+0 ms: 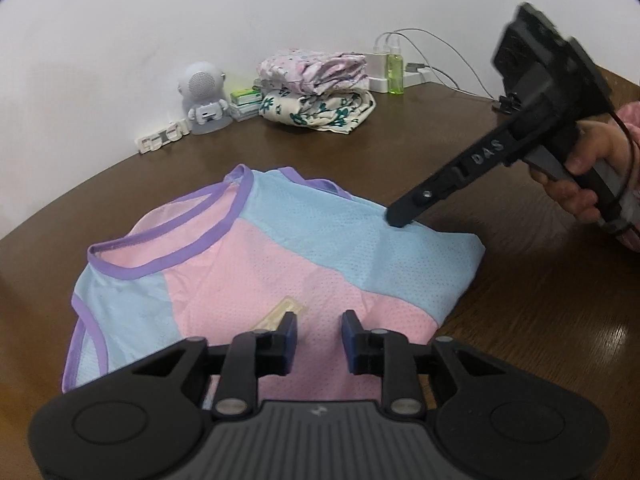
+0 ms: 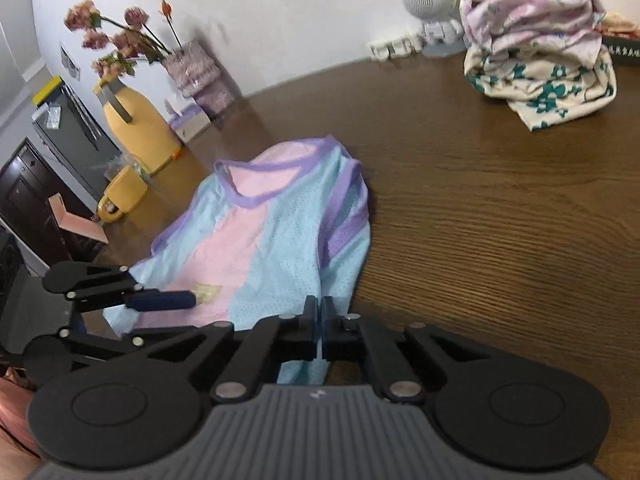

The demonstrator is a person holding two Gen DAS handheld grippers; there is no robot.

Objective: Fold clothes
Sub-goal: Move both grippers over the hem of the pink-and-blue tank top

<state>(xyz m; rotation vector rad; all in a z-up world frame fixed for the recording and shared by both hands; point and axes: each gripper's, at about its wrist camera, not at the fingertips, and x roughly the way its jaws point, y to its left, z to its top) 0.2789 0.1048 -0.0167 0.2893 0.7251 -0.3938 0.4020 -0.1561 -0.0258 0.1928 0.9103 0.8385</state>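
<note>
A sleeveless mesh shirt [image 1: 280, 248], pink and light blue with purple trim, lies spread on the brown table [image 1: 520, 320]. My left gripper [image 1: 320, 324] hovers open over its pink lower part, beside a pale patch, with nothing pinched between the pads. In the right wrist view one of its blue fingers [image 2: 164, 300] rests near that patch on the shirt [image 2: 272, 232]. My right gripper [image 2: 321, 312] is shut on the light blue edge of the shirt at its near right side. From the left wrist view the right gripper [image 1: 400, 220] meets the blue fabric, held by a person's hand [image 1: 580, 168].
A pile of folded floral clothes [image 1: 320, 92] sits at the table's back, beside a small white robot-shaped speaker [image 1: 204, 96] and a green bottle [image 1: 396, 68]. A yellow jug [image 2: 136, 128], a yellow mug [image 2: 120, 196] and a vase of flowers [image 2: 192, 68] stand left of the shirt.
</note>
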